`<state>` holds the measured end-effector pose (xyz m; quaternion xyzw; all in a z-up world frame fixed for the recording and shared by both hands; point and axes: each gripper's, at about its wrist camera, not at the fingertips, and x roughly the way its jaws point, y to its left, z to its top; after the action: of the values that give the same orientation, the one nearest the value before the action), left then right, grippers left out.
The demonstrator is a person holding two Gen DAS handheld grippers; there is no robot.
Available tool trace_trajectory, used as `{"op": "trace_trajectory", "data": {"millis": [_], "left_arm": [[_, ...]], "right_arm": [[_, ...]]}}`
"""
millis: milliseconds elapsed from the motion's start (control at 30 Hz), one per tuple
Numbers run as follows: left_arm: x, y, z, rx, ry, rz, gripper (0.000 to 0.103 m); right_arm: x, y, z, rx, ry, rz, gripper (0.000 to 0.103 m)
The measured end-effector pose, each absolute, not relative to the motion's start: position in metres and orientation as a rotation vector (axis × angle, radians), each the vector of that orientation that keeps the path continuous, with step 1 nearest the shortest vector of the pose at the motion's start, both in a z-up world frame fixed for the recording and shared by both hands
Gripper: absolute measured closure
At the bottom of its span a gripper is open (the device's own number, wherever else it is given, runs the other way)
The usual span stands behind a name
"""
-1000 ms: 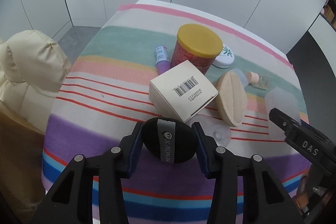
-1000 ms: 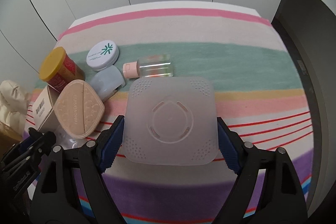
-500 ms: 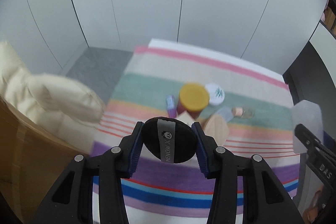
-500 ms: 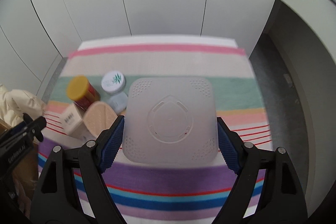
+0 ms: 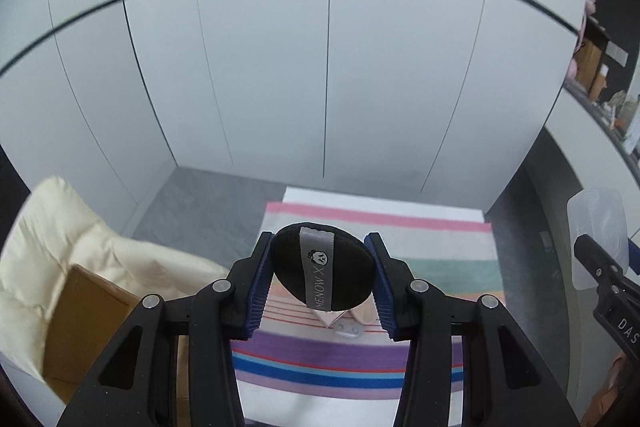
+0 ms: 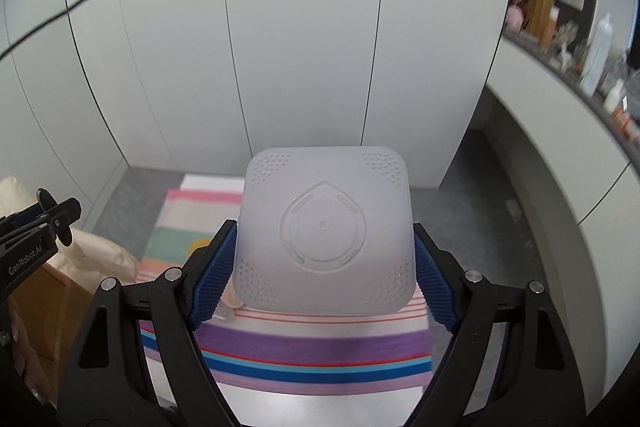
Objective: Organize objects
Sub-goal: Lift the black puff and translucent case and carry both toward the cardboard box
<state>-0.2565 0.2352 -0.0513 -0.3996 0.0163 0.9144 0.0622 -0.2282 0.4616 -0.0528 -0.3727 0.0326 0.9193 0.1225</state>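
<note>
**Observer A:** What is the step in hand, and how is it done well?

**Observer B:** As I judge it, both items are in carry, high above the striped table (image 5: 440, 255). The right gripper (image 6: 324, 259) is clamped on the translucent square case (image 6: 324, 227), jaws set wide, pads on its left and right edges. Keep the grip constant: the case is smooth plastic held only by its rims, so a sudden tilt could let it slip. Bring it down flat.

**Observer A:** And the other tool?

**Observer B:** The left gripper (image 5: 322, 275) is closed to a narrow setting on the black powder puff (image 5: 322, 273), which is soft and compresses. Avoid further squeeze. I suspect the puff belongs in the case, but that is unconfirmed.

**Observer A:** Orientation?

**Observer B:** The case presents its embossed drop-shaped face to the camera, drop tip upward and away from the jaws. It is nearly square, so it has no marked long axis. The puff is an oval; its long axis runs diagonally across the jaws, and its grey "MENOW X" ribbon (image 5: 320, 267) runs roughly top to bottom, along the fingers.
</note>
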Motion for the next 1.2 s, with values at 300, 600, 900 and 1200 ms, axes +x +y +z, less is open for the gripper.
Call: {"op": "trace_trajectory", "data": {"millis": [300, 600, 900, 1200], "left_arm": [[-0.216, 0.214, 0.021, -1.145, 0.042, 2.803, 0.057], [-0.190, 0.204, 0.038, -1.138, 0.040, 2.798, 0.057], [-0.154, 0.184, 0.024, -1.164, 0.059, 2.776, 0.057], [-0.078, 0.162, -0.010, -1.174, 0.135, 2.749, 0.057]], "right_arm": [[-0.184, 0.442, 0.031, -0.973, 0.082, 2.745, 0.019], [-0.156, 0.427, 0.057, -0.955, 0.075, 2.765, 0.019], [-0.127, 0.419, 0.047, -0.997, 0.082, 2.763, 0.019], [-0.063, 0.412, 0.009, -1.065, 0.122, 2.787, 0.019]]}}
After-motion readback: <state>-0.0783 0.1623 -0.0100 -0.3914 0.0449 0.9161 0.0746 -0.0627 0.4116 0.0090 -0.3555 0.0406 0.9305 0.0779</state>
